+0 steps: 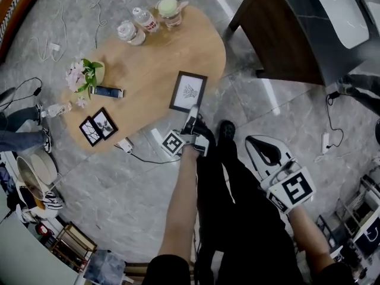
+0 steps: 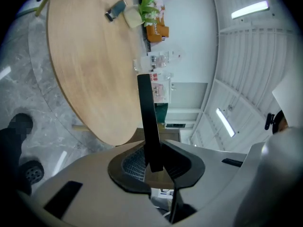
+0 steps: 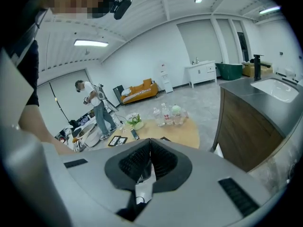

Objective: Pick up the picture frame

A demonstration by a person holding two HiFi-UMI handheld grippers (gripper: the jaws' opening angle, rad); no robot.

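Black and thin, the rectangular picture frame (image 1: 189, 91) with a white mat and a small plant drawing is at the 4 o'clock edge of the light wooden oval worktop (image 1: 148, 64). The left gripper (image 1: 193, 111) is clamped on the frame's near short side. In the left gripper view the frame shows edge-on as a dark strip, pressed between the two ribbed pads, and it seems apart from the wood surface. The right gripper (image 1: 255, 142) is over the grey marble floor (image 1: 107, 189) at 4 o'clock from the worktop, well apart from the frame. Its jaws are together with nothing between them. On the worktop, clear plastic bottles (image 1: 145, 19) stand at 12 o'clock. A pot of pink flowers (image 1: 86, 75) is at 9 o'clock, and two small black photo frames (image 1: 98, 126) lie at 7 o'clock.
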